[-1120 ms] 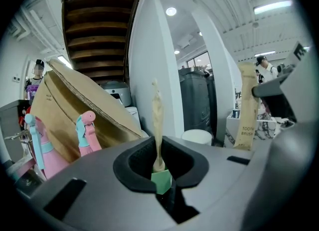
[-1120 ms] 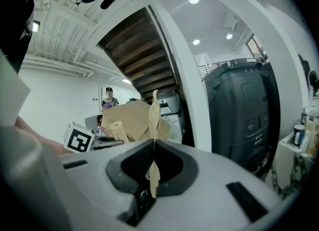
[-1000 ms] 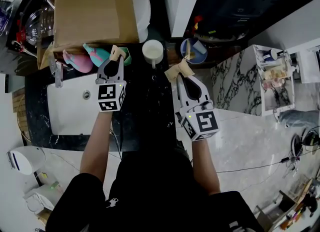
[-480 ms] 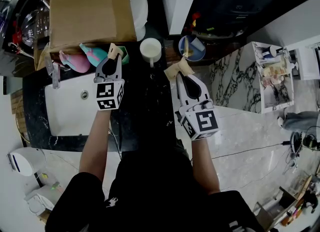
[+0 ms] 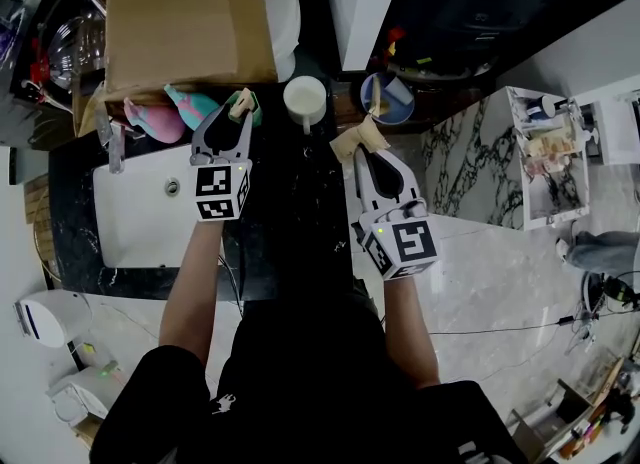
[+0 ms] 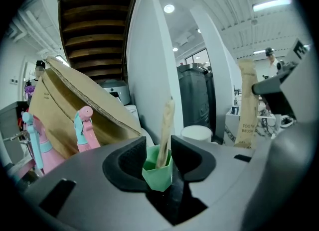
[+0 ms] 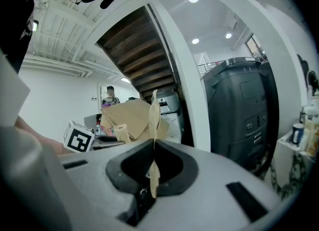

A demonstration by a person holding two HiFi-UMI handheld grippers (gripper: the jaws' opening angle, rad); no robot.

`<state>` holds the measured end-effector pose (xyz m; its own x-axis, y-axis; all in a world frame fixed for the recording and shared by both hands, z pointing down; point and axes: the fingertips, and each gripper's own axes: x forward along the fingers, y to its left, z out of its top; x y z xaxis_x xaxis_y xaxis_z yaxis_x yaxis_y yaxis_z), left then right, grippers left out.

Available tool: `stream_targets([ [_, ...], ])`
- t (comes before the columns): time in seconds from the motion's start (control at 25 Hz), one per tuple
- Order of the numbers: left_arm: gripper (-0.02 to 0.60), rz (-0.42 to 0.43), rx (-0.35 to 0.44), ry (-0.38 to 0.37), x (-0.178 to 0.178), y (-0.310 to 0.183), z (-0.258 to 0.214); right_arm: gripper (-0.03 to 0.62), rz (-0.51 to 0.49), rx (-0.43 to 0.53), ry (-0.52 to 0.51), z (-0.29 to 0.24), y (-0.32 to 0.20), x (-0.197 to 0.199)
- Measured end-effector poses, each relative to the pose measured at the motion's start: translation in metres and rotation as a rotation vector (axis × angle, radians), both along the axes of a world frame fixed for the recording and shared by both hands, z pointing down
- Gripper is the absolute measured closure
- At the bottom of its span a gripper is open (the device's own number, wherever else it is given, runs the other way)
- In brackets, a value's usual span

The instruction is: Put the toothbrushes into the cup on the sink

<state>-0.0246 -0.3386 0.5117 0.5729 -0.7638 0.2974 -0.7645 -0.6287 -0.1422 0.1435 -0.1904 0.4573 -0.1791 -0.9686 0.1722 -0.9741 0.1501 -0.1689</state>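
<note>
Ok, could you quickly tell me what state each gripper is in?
Left gripper: opening around the toothbrush in the green cup.
Right gripper: closed on a wrapped toothbrush.

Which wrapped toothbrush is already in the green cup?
The toothbrush standing in the green cup, between the opening jaws of the left hand-held gripper. The other toothbrush is clamped in the right hand-held gripper.

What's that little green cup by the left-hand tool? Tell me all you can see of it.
The green cup is small, faceted, plastic-looking, upright on the dark counter. A paper-wrapped toothbrush stands in it, leaning on its rim. The left gripper, jaws opening, frames it; the pads seem clear of it.
</note>
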Motion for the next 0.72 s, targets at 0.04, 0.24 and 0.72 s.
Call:
stream_targets([
  [0.04,0.420,0.000,0.003,-0.002,0.000,0.003,-0.002,0.588,-0.004,0.004,-0.001,-0.001,0.000,0.000],
  [0.24,0.410,-0.007,0.028,-0.004,-0.003,0.020,-0.018,0.588,-0.026,0.030,0.003,-0.012,0.000,-0.002],
  [0.72,0.499,-0.062,0.025,0.084,-0.022,0.069,-0.048,0.588,-0.084,0.098,0.044,-0.041,-0.007,-0.004],
])
